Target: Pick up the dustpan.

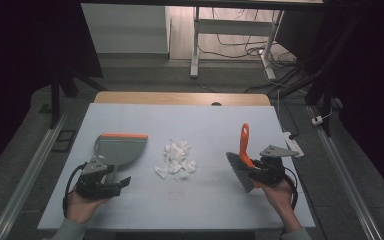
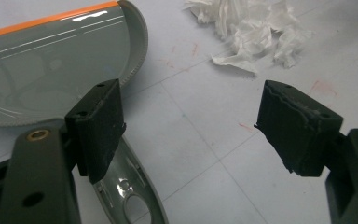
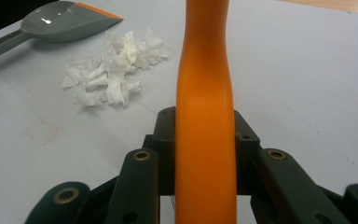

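A grey dustpan [image 1: 117, 147] with an orange lip lies on the left of the pale blue table mat [image 1: 205, 200]. My left gripper [image 1: 121, 183] hovers open just in front of it. In the left gripper view the gripper [image 2: 191, 126] has wide jaws, the dustpan's handle [image 2: 133, 196] runs under one of them, and its pan [image 2: 51, 60] is beyond. A pile of torn white paper scraps [image 1: 176, 160] [image 2: 251, 32] [image 3: 112, 70] sits mid-table. My right gripper [image 1: 256, 172] [image 3: 205, 140] is shut on the orange handle [image 3: 205, 84] of a brush [image 1: 244, 145], its grey bristles [image 1: 239, 172] pointing toward me.
The wooden table edge [image 1: 180, 97] shows behind the mat. A white power strip [image 1: 292, 142] hangs off the right side. White desk legs [image 1: 195, 50] and cables stand on the floor beyond. Bare mat lies between the scraps and the near edge.
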`<state>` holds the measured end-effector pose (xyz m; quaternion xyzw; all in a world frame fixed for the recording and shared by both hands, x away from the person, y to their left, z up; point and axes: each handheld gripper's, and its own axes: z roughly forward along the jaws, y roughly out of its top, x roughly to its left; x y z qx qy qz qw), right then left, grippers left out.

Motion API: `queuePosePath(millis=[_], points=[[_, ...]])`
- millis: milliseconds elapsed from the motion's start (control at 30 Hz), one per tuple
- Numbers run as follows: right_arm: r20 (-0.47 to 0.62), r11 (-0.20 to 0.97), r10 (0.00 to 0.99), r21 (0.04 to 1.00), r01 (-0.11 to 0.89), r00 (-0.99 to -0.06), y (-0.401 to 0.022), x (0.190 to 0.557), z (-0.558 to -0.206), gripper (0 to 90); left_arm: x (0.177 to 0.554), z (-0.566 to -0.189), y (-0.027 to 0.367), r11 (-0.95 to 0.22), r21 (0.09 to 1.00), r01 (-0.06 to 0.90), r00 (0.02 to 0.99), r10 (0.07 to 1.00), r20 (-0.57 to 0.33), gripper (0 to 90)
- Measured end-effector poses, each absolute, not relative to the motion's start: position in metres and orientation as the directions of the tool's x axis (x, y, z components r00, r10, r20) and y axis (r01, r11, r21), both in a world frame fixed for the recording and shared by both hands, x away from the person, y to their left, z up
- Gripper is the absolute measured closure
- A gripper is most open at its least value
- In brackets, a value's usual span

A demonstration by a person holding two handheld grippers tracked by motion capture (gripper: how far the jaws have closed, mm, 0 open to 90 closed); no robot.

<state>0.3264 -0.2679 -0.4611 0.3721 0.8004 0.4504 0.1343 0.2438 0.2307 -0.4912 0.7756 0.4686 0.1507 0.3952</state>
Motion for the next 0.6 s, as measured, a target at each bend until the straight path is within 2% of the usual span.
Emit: queuePosePath(millis=[333,600], points=[[0.134,0.312,0.712,0.818,0.482,-0.689,-0.269,0.327,-0.462,70.7,0.241,-0.468,0.219,-0.312,0.744,0.591,0.547,0.833,-0.085,23.6],[0.139,0.316,0.708,0.815,0.486,-0.692,-0.269,0.329,-0.463,70.7,0.252,-0.456,0.215,-0.325,0.72,0.614,0.534,0.842,-0.076,23.6]])
